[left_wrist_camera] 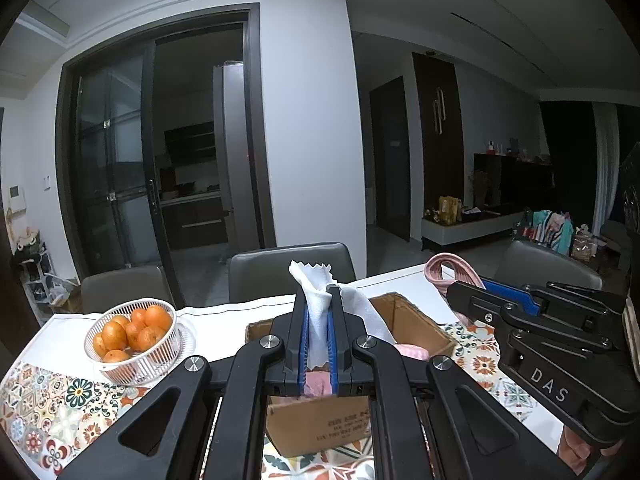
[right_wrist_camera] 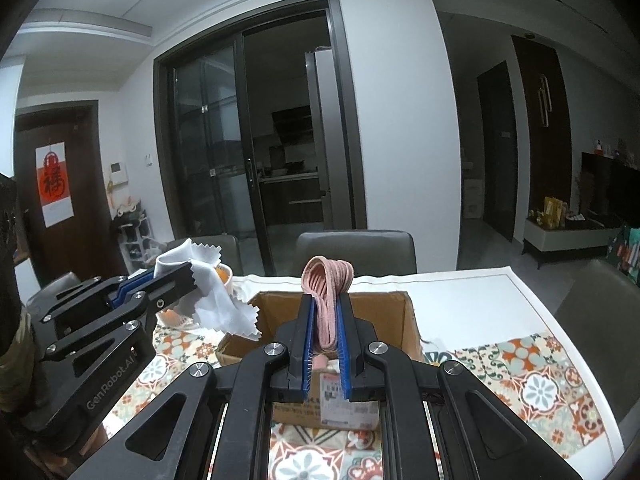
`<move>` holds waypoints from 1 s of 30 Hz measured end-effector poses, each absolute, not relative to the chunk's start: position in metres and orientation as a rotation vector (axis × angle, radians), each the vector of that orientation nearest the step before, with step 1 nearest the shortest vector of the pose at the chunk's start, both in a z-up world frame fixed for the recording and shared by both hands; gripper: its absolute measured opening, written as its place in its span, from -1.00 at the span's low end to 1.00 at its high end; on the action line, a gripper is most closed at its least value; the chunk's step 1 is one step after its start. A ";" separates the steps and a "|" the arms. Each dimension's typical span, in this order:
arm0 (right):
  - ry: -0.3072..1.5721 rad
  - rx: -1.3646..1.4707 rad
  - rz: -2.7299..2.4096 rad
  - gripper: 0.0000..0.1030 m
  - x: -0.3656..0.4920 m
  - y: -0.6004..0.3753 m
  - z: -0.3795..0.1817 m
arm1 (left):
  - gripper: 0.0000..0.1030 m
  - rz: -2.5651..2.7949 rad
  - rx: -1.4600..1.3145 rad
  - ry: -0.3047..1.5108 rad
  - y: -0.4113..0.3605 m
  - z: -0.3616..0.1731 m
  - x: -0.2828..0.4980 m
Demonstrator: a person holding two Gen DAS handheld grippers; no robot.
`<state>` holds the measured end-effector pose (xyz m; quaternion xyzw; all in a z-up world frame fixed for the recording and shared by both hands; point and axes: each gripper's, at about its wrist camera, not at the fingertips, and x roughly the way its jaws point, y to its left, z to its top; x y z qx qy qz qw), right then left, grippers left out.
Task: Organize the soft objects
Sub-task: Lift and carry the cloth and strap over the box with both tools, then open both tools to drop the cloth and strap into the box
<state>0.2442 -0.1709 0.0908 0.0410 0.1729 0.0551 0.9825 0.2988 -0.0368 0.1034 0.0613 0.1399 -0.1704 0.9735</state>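
You hold both loads above the open brown cardboard box (right_wrist_camera: pixel 334 308): left gripper (left_wrist_camera: pixel 319 344) clamped on white zigzag-edged cloth (left_wrist_camera: pixel 320 300), right gripper (right_wrist_camera: pixel 326 344) clamped on pink ribbed fabric loop (right_wrist_camera: pixel 328 276); next, likely lower and release inside.

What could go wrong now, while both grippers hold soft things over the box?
1. The white cloth hangs loose from the left gripper; one corner droops outside the box wall, so it may land on the rim or table.
2. The pink cloth is pinched by a fold in the right gripper; it might slip out unevenly.
3. The grippers are close, so they could bump. The orange basket is also near.
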 end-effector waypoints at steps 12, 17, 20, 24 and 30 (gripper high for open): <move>0.392 0.046 0.128 -0.77 0.294 -0.166 0.080 | -0.81 -0.333 0.129 0.360 -0.038 0.083 0.349; 0.428 0.035 0.122 -0.77 0.315 -0.167 0.067 | -0.81 -0.329 0.140 0.408 -0.045 0.066 0.371; 0.452 0.038 0.118 -0.77 0.326 -0.170 0.058 | -0.81 -0.326 0.145 0.437 -0.049 0.055 0.382; 0.487 0.036 0.116 -0.77 0.337 -0.173 0.045 | -0.81 -0.326 0.150 0.482 -0.055 0.042 0.398; 0.535 0.025 0.114 -0.77 0.351 -0.177 0.032 | -0.81 -0.324 0.173 0.532 -0.063 0.027 0.411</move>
